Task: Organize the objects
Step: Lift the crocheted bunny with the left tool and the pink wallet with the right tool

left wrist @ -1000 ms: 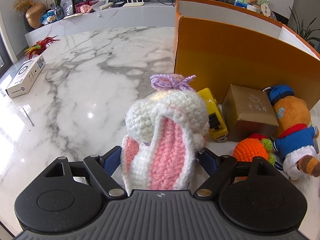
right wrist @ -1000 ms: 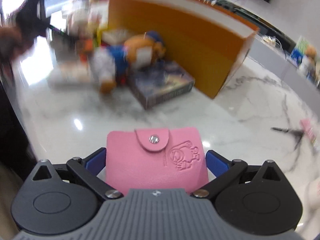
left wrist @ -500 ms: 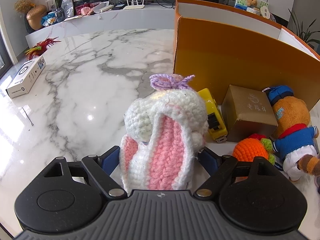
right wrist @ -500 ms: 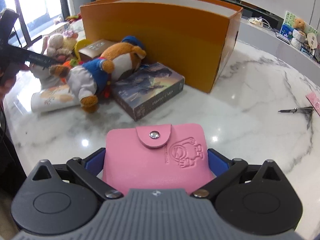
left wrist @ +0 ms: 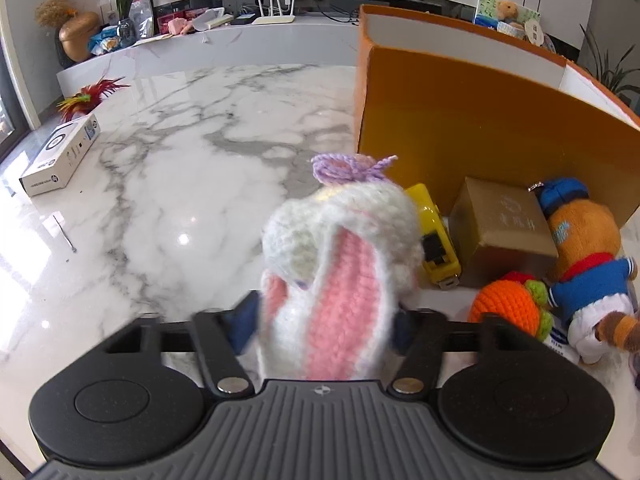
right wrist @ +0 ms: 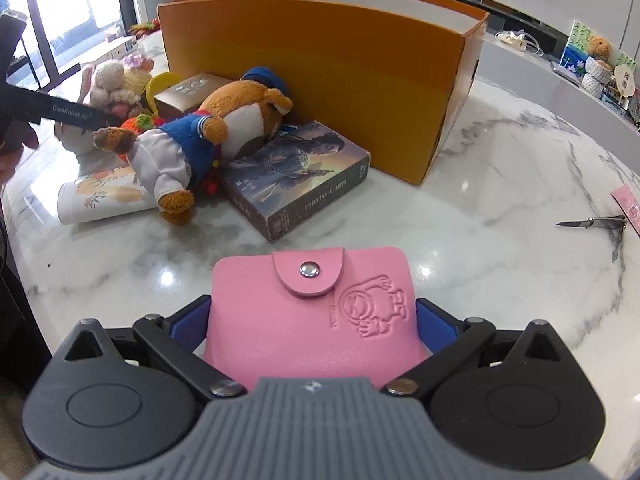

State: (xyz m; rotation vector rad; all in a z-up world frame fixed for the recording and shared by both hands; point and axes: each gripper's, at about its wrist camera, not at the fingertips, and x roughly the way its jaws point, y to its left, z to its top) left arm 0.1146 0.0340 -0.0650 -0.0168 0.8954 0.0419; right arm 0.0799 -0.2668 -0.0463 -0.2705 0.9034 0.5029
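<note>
My left gripper (left wrist: 322, 320) is shut on a white crocheted rabbit (left wrist: 340, 252) with pink ears and a purple bow, held above the marble table (left wrist: 180, 184). My right gripper (right wrist: 312, 320) is shut on a pink snap wallet (right wrist: 312, 316), held above the table. An orange open box (left wrist: 472, 120) stands ahead; it also shows in the right wrist view (right wrist: 340, 60). In front of it lie a teddy bear in a blue jacket (right wrist: 192, 136), a photo card box (right wrist: 300, 184), a gold box (left wrist: 504, 228), a yellow tape measure (left wrist: 436, 244) and a crocheted orange toy (left wrist: 508, 304).
A white tube (right wrist: 100, 196) lies by the bear. A white carton (left wrist: 60, 156) and a red feather piece (left wrist: 88, 94) sit at the far left. A small metal tool (right wrist: 596, 224) lies at the right. A counter with clutter (left wrist: 240, 28) runs behind.
The right gripper swung round with the wallet and settled facing the orange box and the pile. The left gripper lifted and shifted slightly with the rabbit.
</note>
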